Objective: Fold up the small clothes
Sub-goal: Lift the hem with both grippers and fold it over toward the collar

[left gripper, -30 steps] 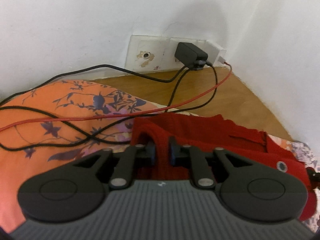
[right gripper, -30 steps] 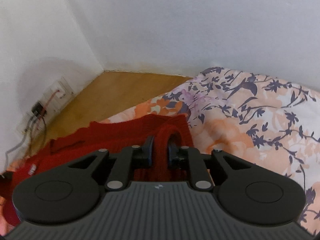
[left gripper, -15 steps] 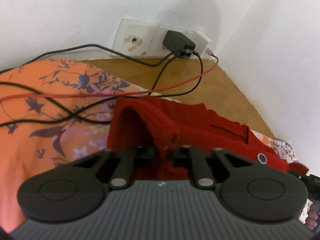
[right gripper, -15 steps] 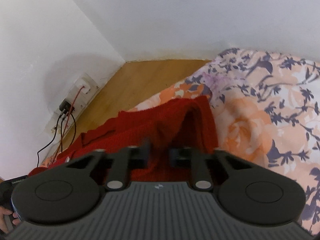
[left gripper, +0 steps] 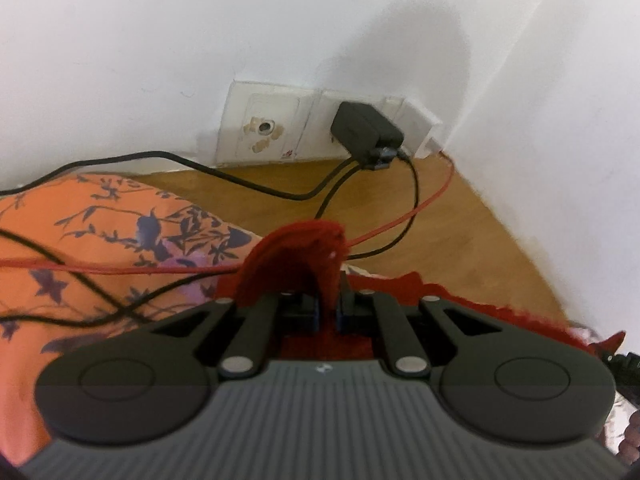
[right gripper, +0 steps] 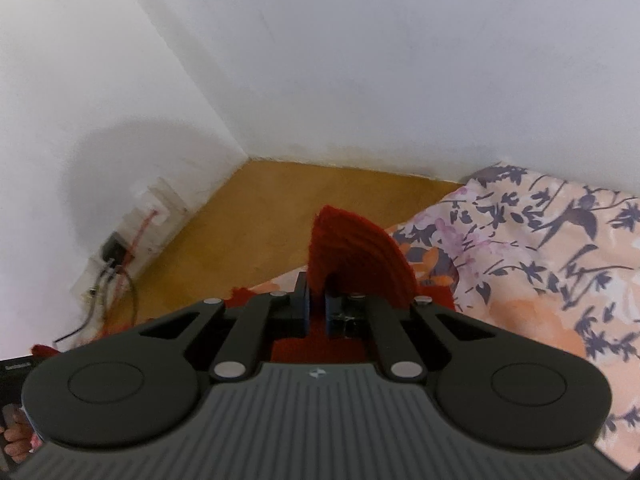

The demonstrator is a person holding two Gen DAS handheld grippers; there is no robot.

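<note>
A red knitted garment (left gripper: 292,258) is pinched at one corner by my left gripper (left gripper: 328,308), which is shut on it; the fabric arches up over the fingers. The rest of the red cloth (left gripper: 472,308) trails to the right below the gripper. In the right wrist view, my right gripper (right gripper: 316,308) is shut on another corner of the same red garment (right gripper: 356,252), which stands up as a curved flap above the fingers. Both corners are lifted off the floral bedsheet (right gripper: 540,264); most of the garment hangs hidden under the grippers.
Black and red cables (left gripper: 248,188) run across the orange floral sheet (left gripper: 80,232) to a charger (left gripper: 364,132) plugged into a wall socket. Wooden floor (right gripper: 280,208) fills the room corner between white walls. A hand (right gripper: 16,436) shows at the lower left.
Both grippers have lifted and pulled back with the garment's corners; the red cloth that lay spread ahead now hangs below, and only the raised flaps show above the fingers.
</note>
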